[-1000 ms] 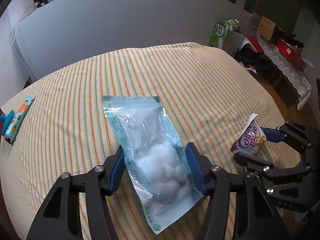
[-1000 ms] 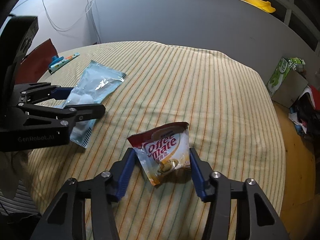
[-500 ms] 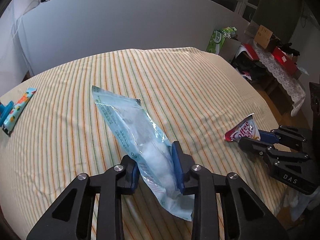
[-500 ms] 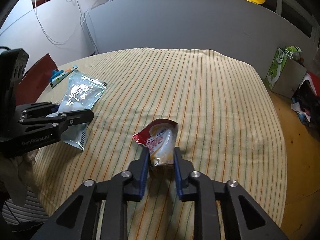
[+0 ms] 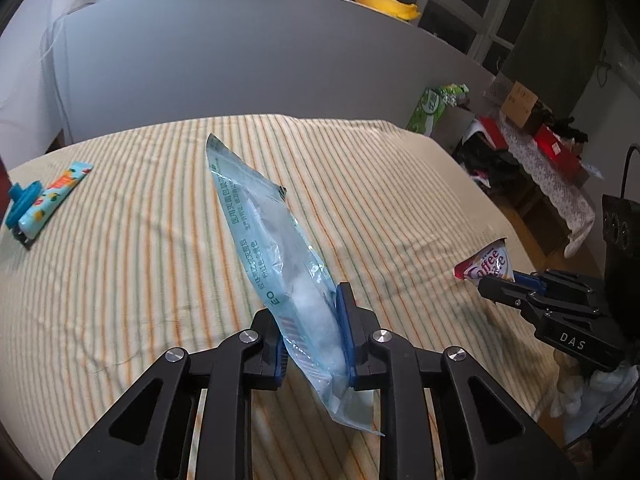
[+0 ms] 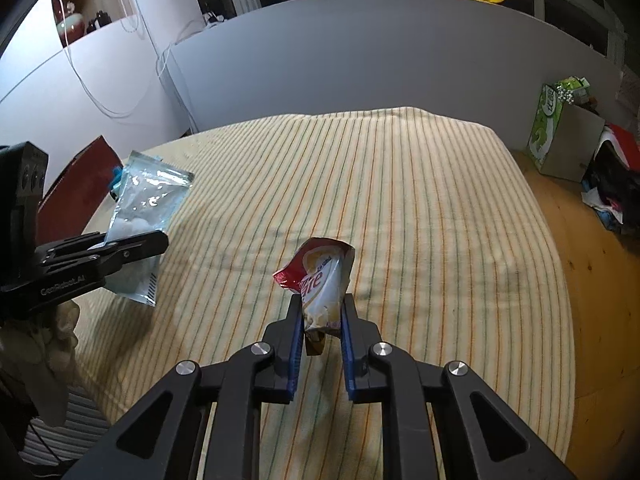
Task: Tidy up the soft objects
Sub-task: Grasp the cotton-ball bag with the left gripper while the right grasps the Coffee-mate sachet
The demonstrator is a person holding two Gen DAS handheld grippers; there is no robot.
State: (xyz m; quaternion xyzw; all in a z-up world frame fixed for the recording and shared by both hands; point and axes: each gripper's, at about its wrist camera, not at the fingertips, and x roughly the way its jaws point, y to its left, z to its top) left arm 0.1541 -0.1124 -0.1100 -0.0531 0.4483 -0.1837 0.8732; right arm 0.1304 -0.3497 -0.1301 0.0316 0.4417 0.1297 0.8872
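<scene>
Both soft packs gripped and off the cloth, no drop spot visible yet

Left gripper (image 5: 310,334) is clamped tight on the cotton ball bag (image 5: 280,256) near its lower end; bag tilts up toward 11 o'clock, its bottom corner hanging below the fingers. Right gripper (image 6: 320,330) is pinched on the Coffee-mate pouch (image 6: 320,280), torn top pointing to 12, held above the striped tablecloth (image 6: 420,208). Judging by this, pickup is done and placing is all that's left. No bin or tray in either view, so destination unknown. Bag is clear: white cotton balls bunched at the grip. Pouch contents can't be seen. A small colourful packet (image 5: 52,196) with a blue clip lies at 9 o'clock in the left view, untouched
</scene>
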